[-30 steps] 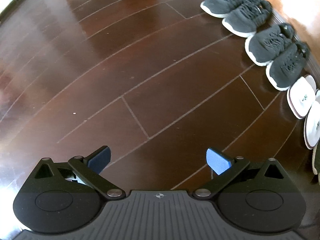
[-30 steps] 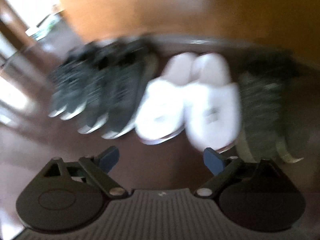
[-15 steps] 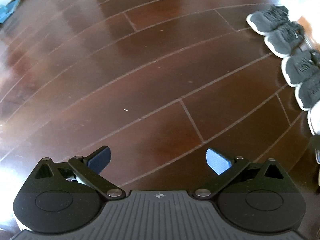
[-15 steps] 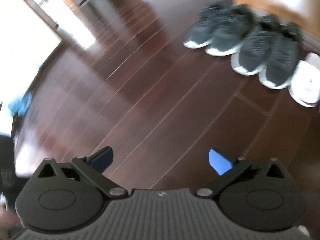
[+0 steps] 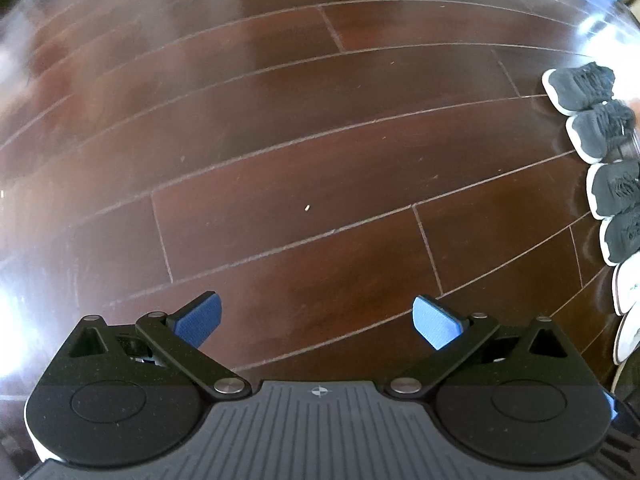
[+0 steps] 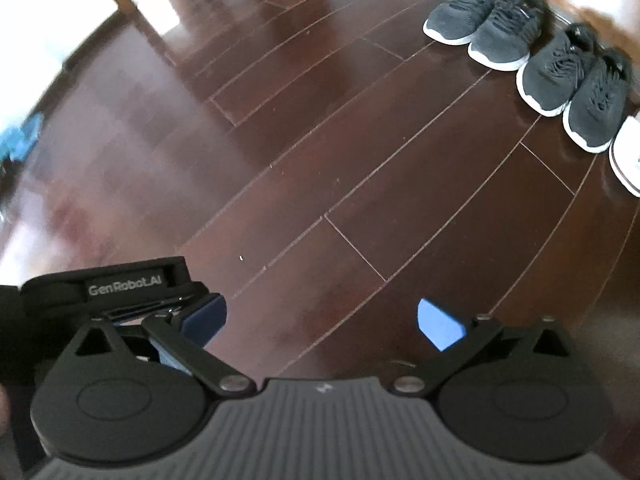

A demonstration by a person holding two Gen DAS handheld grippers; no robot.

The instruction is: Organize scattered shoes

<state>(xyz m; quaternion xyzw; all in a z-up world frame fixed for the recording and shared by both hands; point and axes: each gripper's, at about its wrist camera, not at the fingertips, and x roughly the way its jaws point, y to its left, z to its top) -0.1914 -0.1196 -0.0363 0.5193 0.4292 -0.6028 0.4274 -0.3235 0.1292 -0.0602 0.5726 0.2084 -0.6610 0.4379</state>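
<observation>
Four dark sneakers (image 6: 532, 52) and white slippers (image 6: 626, 152) sit tidy in a row at the frame's right, so both the left gripper (image 5: 316, 316) and the right gripper (image 6: 320, 316) hang wide apart, holding nothing.

We record the right hand-held gripper (image 6: 322, 320), blue pads wide apart and holding nothing, above dark wooden floor (image 6: 304, 184). Four black sneakers (image 6: 556, 72) stand side by side in a row at upper right; a white shoe (image 6: 628, 152) adjoins them. A black device marked GenRobot.AI (image 6: 124, 288) sits at left.
</observation>
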